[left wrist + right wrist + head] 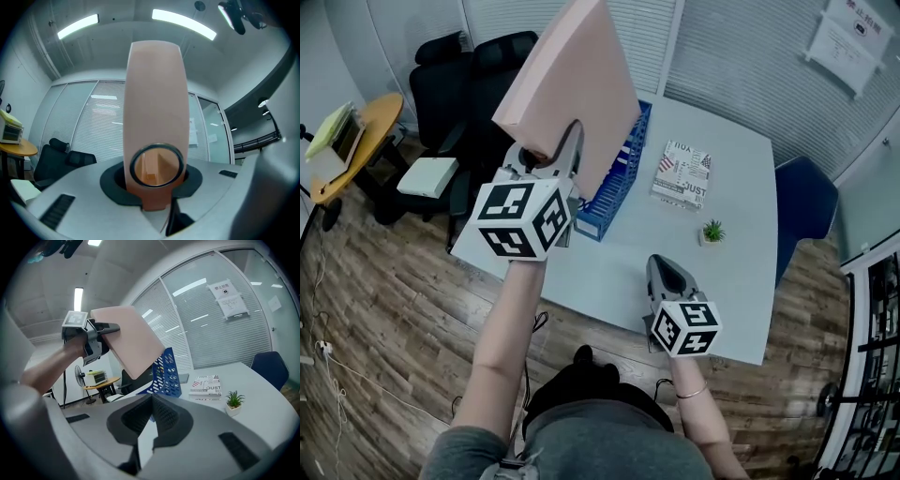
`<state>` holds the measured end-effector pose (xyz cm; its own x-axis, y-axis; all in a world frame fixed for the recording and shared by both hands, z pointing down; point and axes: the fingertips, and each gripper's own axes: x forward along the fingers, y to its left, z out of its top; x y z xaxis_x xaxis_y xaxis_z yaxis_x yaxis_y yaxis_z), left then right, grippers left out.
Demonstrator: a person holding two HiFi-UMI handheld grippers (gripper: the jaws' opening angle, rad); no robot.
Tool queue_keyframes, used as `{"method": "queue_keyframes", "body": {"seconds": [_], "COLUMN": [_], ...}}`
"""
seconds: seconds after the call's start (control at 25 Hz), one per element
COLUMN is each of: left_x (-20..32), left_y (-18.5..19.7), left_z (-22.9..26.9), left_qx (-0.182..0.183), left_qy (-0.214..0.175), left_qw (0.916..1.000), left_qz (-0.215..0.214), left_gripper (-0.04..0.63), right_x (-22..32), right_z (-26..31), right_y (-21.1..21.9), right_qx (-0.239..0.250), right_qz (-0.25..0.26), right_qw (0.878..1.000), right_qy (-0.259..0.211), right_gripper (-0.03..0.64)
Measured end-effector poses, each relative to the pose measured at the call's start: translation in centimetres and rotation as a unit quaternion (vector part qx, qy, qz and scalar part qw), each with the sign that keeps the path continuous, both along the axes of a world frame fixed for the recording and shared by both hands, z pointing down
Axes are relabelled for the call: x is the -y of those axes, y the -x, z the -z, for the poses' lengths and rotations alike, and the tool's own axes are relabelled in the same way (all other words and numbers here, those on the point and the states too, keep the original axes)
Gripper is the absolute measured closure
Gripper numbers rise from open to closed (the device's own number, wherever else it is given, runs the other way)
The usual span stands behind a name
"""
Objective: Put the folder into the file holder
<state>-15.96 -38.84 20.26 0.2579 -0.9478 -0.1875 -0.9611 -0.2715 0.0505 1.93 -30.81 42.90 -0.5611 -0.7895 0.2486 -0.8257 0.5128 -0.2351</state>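
Note:
A large pink folder (572, 84) is raised in the air, tilted, its lower corner clamped in my left gripper (551, 155). The folder hangs just above and left of the blue perforated file holder (614, 183), which stands on the white table (741, 234). In the left gripper view the folder (155, 108) rises straight up out of the jaws. The right gripper view shows the folder (133, 341) above the file holder (168, 373). My right gripper (664, 272) hovers over the table's near part, shut and holding nothing.
A stack of magazines (682, 174) and a small potted plant (712, 231) sit right of the file holder. Black office chairs (459, 75) stand left of the table, a blue chair (806, 202) at its right. A round wooden side table (356, 131) is far left.

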Motion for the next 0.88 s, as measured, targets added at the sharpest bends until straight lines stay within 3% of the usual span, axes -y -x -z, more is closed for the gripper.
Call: {"method": "queue_keyframes", "body": {"seconds": [0.88], "left_x": [5.4], "left_y": [-1.5], "left_z": [-7.6], "left_qx": [0.026], "left_qy": [0.060], "left_qw": [0.9976], "left_qz": [-0.024], "left_gripper": [0.465], "right_x": [1.2], "right_z": [-1.0], "right_y": [-1.1], "right_qx": [-0.010], "right_qz": [-0.058], "right_qw": [0.998], "right_qy": [0.017], "right_gripper": [0.611]}}
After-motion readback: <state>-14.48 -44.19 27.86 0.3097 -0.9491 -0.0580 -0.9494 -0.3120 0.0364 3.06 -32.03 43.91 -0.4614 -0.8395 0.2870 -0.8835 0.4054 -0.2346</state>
